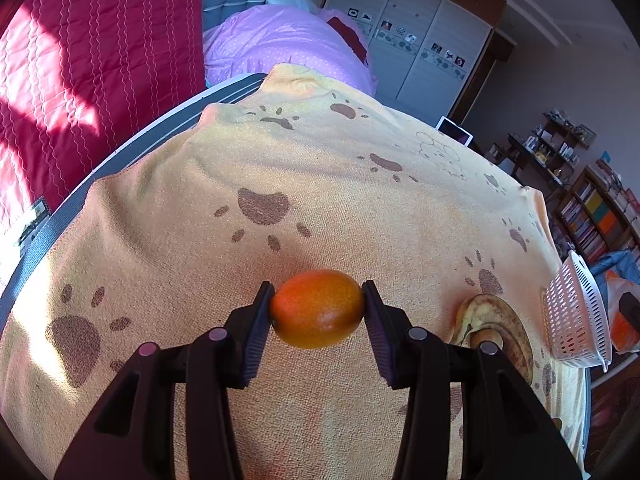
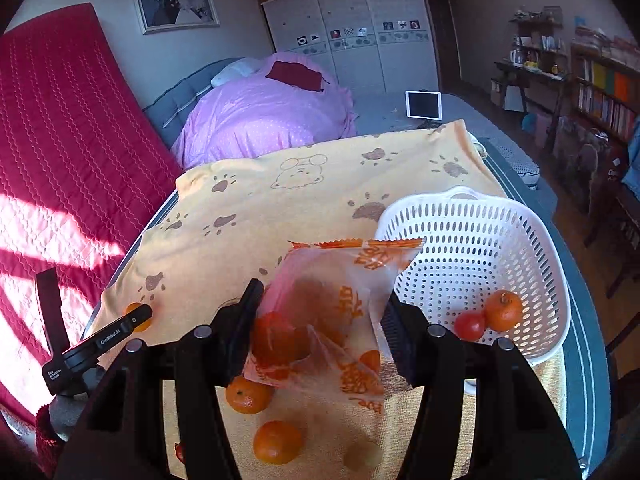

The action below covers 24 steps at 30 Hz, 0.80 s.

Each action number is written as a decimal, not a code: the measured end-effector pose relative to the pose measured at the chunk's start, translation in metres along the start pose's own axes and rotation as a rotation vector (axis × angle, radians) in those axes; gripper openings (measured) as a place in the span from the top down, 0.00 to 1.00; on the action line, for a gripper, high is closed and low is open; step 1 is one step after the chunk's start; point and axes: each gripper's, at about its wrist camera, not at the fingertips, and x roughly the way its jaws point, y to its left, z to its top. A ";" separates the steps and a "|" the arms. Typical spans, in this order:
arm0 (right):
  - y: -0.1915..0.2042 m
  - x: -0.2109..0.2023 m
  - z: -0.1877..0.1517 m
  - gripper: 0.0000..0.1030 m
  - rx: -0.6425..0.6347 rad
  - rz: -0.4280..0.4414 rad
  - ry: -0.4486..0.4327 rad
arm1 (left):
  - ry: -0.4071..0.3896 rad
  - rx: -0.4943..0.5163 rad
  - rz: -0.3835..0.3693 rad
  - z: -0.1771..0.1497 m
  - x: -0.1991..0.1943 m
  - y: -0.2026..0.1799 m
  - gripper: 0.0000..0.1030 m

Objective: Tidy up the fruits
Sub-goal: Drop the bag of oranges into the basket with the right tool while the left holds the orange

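Note:
My left gripper (image 1: 317, 309) is shut on an oval orange fruit (image 1: 318, 307) and holds it above the yellow paw-print cloth (image 1: 280, 160). My right gripper (image 2: 324, 316) is shut on a clear plastic bag with orange print (image 2: 332, 312) that has a red-orange fruit inside. A white perforated basket (image 2: 516, 220) stands to its right and holds a tangerine (image 2: 504, 310) and a small red fruit (image 2: 470, 326). Two loose tangerines (image 2: 248, 396) (image 2: 278, 442) lie on the cloth under the bag. The left gripper (image 2: 136, 318) shows at the left with its fruit.
A banana (image 1: 496, 320) lies on the cloth at the right of the left wrist view, beside the basket (image 1: 576, 312). A red quilt (image 2: 60, 140) hangs at the left. A bed with purple bedding (image 2: 260, 116) and a tablet (image 2: 423, 105) lie behind the table.

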 end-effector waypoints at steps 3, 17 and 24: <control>-0.026 0.007 0.014 0.43 0.052 -0.050 0.001 | -0.002 0.005 0.000 0.000 0.000 -0.001 0.56; -0.067 0.014 0.020 0.43 0.139 -0.096 0.000 | 0.004 0.014 0.003 -0.002 0.003 -0.003 0.56; -0.063 -0.009 0.006 0.43 0.165 -0.057 -0.034 | -0.005 0.019 0.011 -0.001 0.003 -0.004 0.56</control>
